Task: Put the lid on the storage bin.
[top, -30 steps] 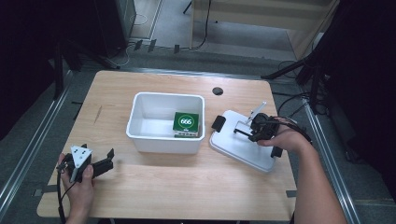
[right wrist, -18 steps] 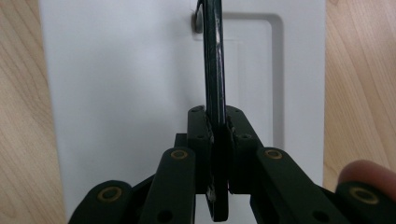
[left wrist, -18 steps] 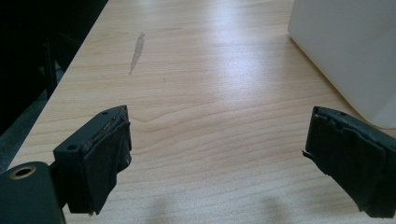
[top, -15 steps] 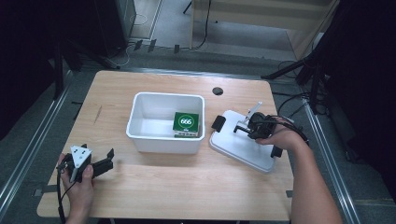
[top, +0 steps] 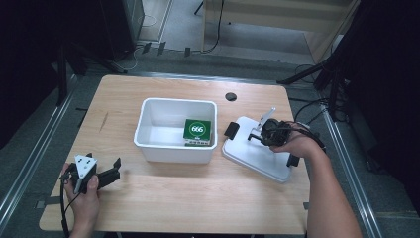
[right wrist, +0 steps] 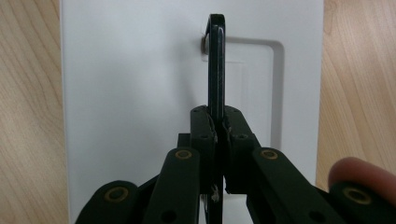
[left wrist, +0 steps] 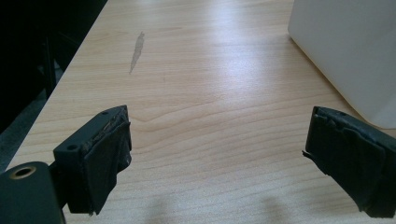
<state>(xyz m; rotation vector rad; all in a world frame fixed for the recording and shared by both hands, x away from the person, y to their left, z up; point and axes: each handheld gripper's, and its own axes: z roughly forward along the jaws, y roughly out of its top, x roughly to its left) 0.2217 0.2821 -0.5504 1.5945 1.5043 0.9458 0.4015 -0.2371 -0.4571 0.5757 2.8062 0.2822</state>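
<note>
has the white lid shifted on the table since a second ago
No. The white lid lies in the same spot beside the white bin. The right tongs have just been closing and now pinch its black handle.

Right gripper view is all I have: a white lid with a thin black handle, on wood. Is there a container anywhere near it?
Observer: Yes. An open white bin stands on the table just to the left of the lid, with a small gap between them.
Operator: Anything inside it?
Observer: One green box with 666 printed on top, lying in the bin's right half.
Operator: And the other hand?
Observer: The left gripper sits low at the table's near left corner, jaws open with nothing between them.
</note>
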